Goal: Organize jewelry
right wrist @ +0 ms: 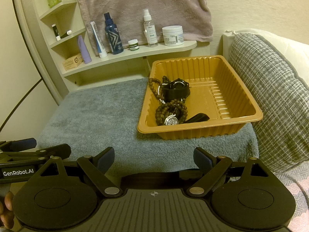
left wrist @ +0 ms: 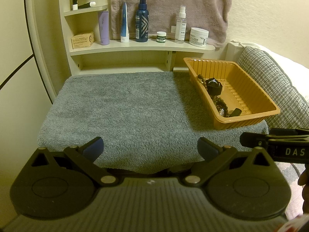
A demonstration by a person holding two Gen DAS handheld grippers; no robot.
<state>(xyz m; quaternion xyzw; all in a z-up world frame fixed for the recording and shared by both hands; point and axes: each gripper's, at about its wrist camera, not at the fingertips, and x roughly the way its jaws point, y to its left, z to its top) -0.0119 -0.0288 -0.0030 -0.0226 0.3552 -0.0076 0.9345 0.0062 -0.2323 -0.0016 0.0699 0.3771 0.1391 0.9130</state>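
An orange plastic tray (right wrist: 239, 89) (left wrist: 256, 98) stands on the right of a grey towel (left wrist: 123, 106) (right wrist: 92, 114). In its left half lie brown bead strings (right wrist: 173, 108) (left wrist: 220, 102), a black watch (right wrist: 176, 89) (left wrist: 213, 86), a silver-faced watch (right wrist: 171, 120) and a small black piece (right wrist: 199, 118). My left gripper (left wrist: 150, 147) is open over the towel's near edge with nothing between its fingers. My right gripper (right wrist: 153, 158) is also open and empty, short of the tray's near wall. Each gripper shows at the edge of the other's view.
A curved shelf (left wrist: 143, 47) behind the towel carries bottles, tubes and jars, with a pink towel (left wrist: 168, 5) hanging above. A grey woven cushion (right wrist: 270, 100) presses against the tray's right side. A person's fingers (right wrist: 5, 208) show at the lower left.
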